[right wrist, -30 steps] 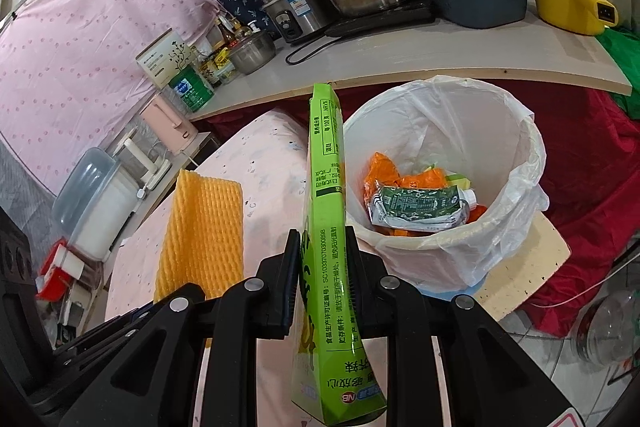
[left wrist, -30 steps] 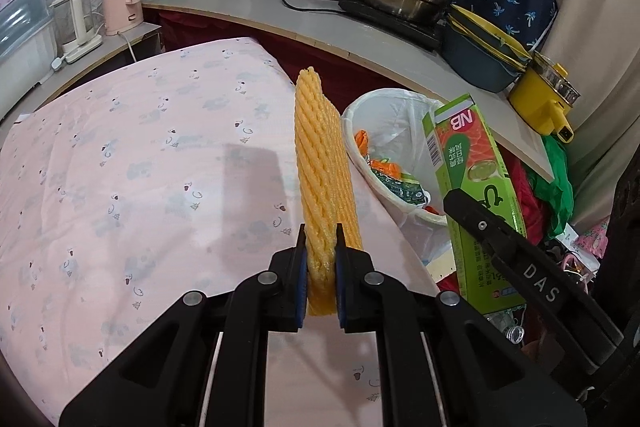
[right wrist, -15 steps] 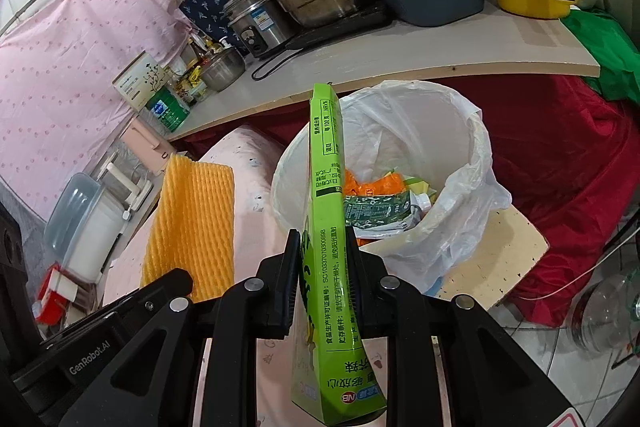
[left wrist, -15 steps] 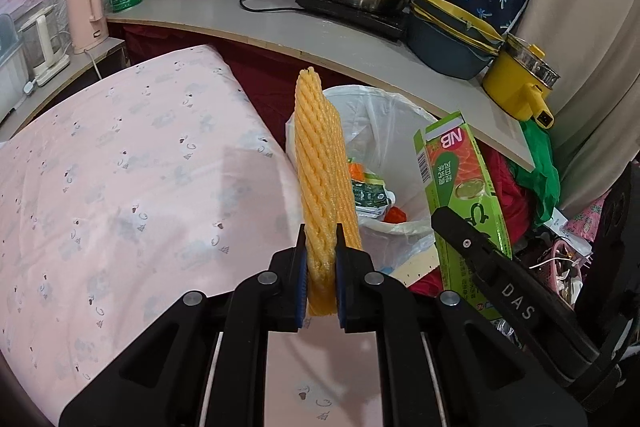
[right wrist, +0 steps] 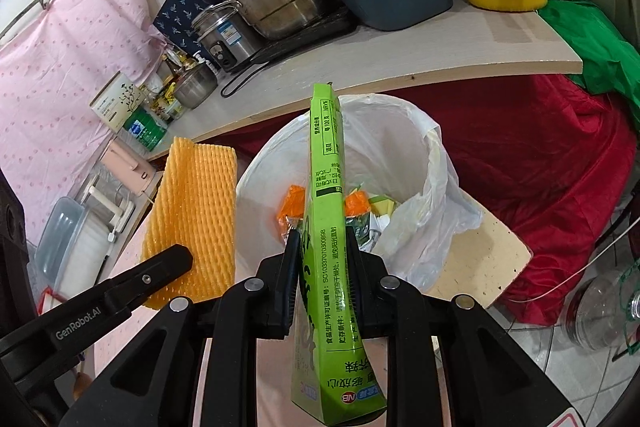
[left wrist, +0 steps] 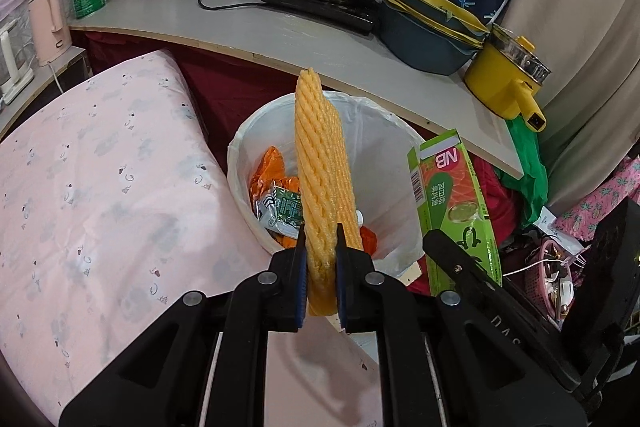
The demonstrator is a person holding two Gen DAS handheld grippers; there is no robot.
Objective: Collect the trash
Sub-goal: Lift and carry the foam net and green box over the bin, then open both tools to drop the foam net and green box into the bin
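The left tool is clamping the lower end of an orange foam net sleeve, which is standing upright from its jaws, and the white-lined trash bin is lying directly ahead of and below that tool. The right tool is pinching a flattened green carton edge-on, and the same bin is sitting just beyond its fingertips, slightly to their right. Orange wrappers and a green foil pouch are already lying inside the bin, so part of the collecting looks done. Both pieces are being held above the bin's mouth or very near it, and neither is released yet. What is left, as I judge it, is opening each tool so sleeve and carton drop in. The pink bed cover to the left of the left tool is showing no further litter; whether more trash is waiting elsewhere cannot be told.
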